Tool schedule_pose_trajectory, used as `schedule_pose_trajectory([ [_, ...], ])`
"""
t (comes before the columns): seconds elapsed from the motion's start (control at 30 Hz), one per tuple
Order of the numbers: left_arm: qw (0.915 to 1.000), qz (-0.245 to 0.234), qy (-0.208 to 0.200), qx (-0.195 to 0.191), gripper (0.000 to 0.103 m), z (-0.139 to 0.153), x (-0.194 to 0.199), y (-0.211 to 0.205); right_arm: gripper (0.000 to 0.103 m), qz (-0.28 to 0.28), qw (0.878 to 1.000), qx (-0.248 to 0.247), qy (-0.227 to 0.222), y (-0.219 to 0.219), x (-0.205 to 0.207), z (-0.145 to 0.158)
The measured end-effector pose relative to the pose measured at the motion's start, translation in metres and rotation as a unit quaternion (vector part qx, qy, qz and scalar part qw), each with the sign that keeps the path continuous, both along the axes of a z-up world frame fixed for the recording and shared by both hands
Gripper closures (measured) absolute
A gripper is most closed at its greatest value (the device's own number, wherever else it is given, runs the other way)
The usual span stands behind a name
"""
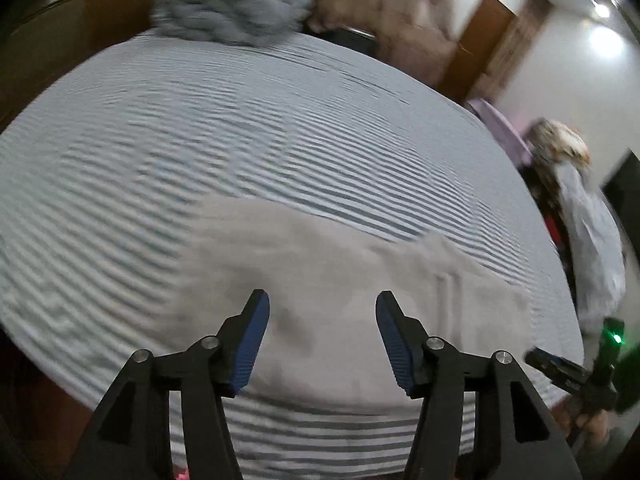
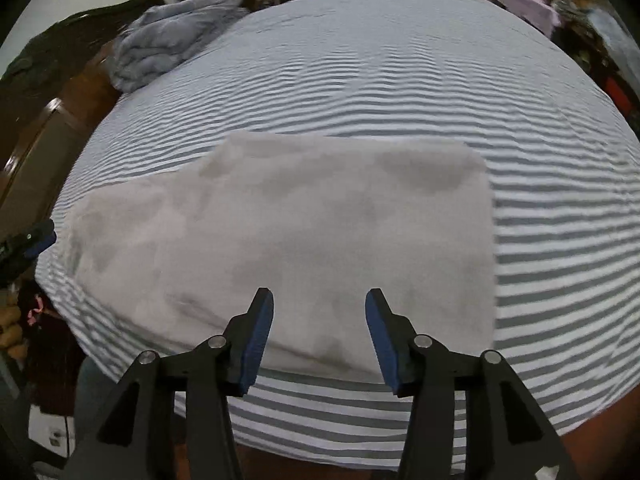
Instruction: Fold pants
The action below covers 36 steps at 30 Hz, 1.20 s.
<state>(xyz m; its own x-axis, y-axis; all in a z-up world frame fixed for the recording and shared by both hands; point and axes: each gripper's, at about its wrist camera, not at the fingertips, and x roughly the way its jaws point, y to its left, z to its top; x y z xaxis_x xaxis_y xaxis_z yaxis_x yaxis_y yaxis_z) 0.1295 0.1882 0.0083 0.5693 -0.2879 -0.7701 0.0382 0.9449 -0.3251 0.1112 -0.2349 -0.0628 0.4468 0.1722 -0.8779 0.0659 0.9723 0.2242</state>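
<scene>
Light grey pants (image 2: pixel 300 232) lie flat in a folded rectangle near the front edge of a striped bed; they also show in the left wrist view (image 1: pixel 328 280). My left gripper (image 1: pixel 322 304) is open and empty, held above the pants' front part. My right gripper (image 2: pixel 320 302) is open and empty, held above the pants' near edge. The right gripper also shows at the right edge of the left wrist view (image 1: pixel 560 368), and the left gripper at the left edge of the right wrist view (image 2: pixel 28 240). The left wrist view is blurred.
The bed (image 2: pixel 400 80) has a grey-and-white striped sheet. A crumpled blue-grey blanket (image 2: pixel 168 44) lies at its far corner, also in the left wrist view (image 1: pixel 228 4). A wooden headboard (image 2: pixel 36 140) runs along the left. Clothes hang on the right (image 1: pixel 592 240).
</scene>
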Motion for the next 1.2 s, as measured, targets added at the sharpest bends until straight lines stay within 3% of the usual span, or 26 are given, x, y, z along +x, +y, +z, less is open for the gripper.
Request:
schedule_pose_trajectory([
  [0.13,0.9985,0.039,0.023,-0.032,0.043,-0.016,-0.001,0.051,0.054,0.014,1.000,0.010,0.007,0.023,0.003,-0.004],
  [0.3,0.9881,0.042,0.058,-0.137,0.029,-0.041,0.005,0.078,0.054,0.019,0.999,0.037,0.023,0.042,0.010,-0.005],
  [0.43,0.9815,0.062,0.077,-0.164,0.023,-0.057,0.005,0.096,0.054,0.035,0.998,0.042,0.022,0.058,0.017,0.003],
  [0.63,0.9677,0.079,0.124,-0.205,0.022,-0.100,0.005,0.106,0.054,0.072,0.997,0.025,0.033,0.095,0.038,-0.003],
  [0.9,0.9656,0.091,0.129,-0.206,0.022,-0.129,0.026,0.105,0.054,0.117,0.991,0.009,0.058,0.145,0.055,-0.027],
  [1.1,0.9666,0.111,0.107,-0.204,0.022,-0.129,0.039,0.099,0.054,0.131,0.989,0.013,0.070,0.164,0.060,-0.042],
  [1.2,0.9669,0.119,0.091,-0.207,0.032,-0.135,0.040,0.099,0.054,0.134,0.988,0.014,0.075,0.172,0.063,-0.048],
])
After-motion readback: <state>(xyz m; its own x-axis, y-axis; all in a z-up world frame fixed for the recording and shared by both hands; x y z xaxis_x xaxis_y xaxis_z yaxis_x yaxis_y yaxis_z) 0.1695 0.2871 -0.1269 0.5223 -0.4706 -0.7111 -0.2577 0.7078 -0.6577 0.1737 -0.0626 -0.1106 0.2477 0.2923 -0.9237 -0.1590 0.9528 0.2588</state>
